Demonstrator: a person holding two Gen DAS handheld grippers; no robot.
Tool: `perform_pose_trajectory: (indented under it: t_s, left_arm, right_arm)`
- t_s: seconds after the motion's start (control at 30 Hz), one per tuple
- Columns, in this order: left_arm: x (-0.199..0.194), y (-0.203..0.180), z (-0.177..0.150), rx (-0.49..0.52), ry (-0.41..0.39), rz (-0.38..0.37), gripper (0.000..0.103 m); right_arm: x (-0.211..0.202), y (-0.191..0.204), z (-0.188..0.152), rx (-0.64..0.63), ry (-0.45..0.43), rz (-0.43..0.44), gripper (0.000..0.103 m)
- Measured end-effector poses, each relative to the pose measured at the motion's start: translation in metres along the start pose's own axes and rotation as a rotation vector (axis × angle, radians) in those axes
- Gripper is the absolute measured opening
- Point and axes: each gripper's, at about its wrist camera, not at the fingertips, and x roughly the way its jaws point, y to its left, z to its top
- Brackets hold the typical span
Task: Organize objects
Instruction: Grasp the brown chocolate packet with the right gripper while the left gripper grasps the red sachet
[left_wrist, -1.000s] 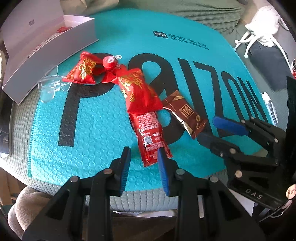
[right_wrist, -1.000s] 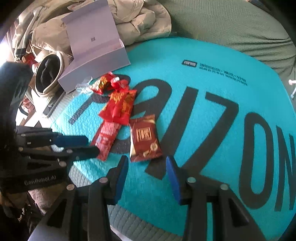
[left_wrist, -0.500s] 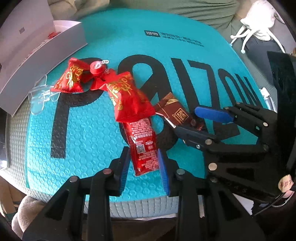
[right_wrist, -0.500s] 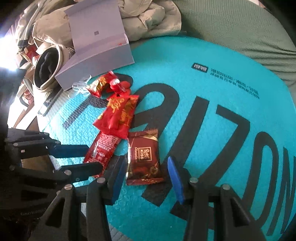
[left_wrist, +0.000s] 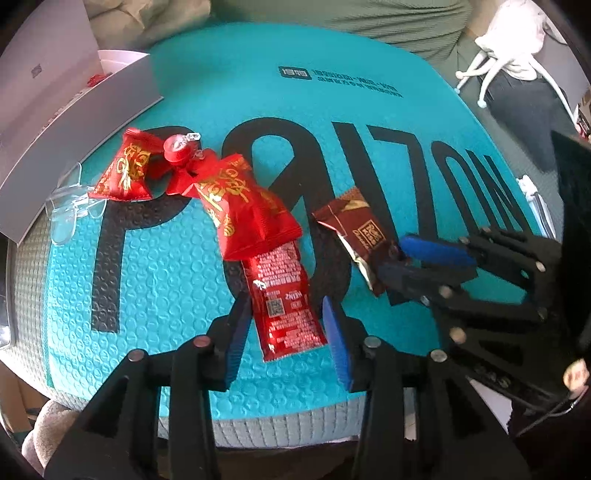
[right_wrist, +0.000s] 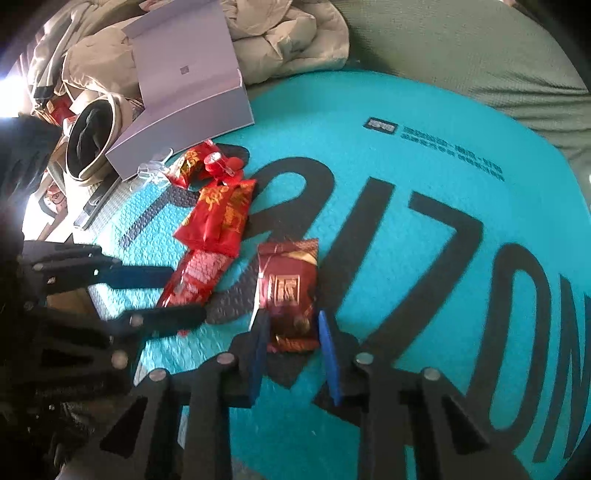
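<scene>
Left wrist view — left gripper (left_wrist: 286, 326) jaws opening around red sachet (left_wrist: 284, 302); right gripper (right_wrist: 291, 350) jaws closing on brown packet (right_wrist: 290, 291).

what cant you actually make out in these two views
- White box, left wrist view: its contents are hidden by the front wall, only a red scrap shows.
- Ketchup sachet, both views: its far end lies under the red candy pack.
- Dark wrapper, right wrist view: print is too blurred to read, and it's unclear whether the closing right tongs touch it.
- Clear plastic piece, left wrist view: too transparent to identify.
</scene>
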Motion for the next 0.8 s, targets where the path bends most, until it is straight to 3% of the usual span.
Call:
perform_pose_trajectory:
  t_s: [0.17, 0.27, 0.4, 0.63, 0.67, 0.7, 0.73, 0.8]
  left_arm:
    - [0.001, 0.003, 0.002, -0.024, -0.005, -0.006, 0.034]
    - [0.0, 0.01, 0.001, -0.044, -0.008, -0.018, 0.028]
    - [-0.002, 0.017, -0.001, -0.068, -0.008, -0.033, 0.023]
    - [-0.004, 0.017, -0.002, -0.059, -0.006, -0.023, 0.021]
    - [-0.004, 0.013, -0.002, -0.042, -0.007, -0.013, 0.023]
    - [-0.003, 0.009, -0.001, -0.033, -0.006, -0.009, 0.025]
    - [-0.002, 0.006, -0.001, -0.022, -0.001, -0.005, 0.029]
    - [-0.002, 0.0, 0.0, -0.018, 0.0, -0.008, 0.037]
  right_arm:
    - [-0.004, 0.002, 0.001, -0.01, -0.022, -0.002, 0.029]
    - [-0.001, 0.006, 0.007, -0.006, -0.032, 0.002, 0.051]
    - [0.007, 0.013, 0.013, -0.018, -0.018, -0.005, 0.057]
    - [0.015, 0.016, 0.01, -0.049, -0.019, -0.048, 0.057]
    - [0.014, 0.016, 0.01, -0.052, -0.02, -0.053, 0.055]
    - [0.014, 0.015, 0.009, -0.05, -0.022, -0.076, 0.04]
    - [0.013, 0.013, 0.009, -0.052, -0.022, -0.104, 0.035]
    - [0.011, 0.009, 0.009, -0.042, -0.02, -0.081, 0.033]
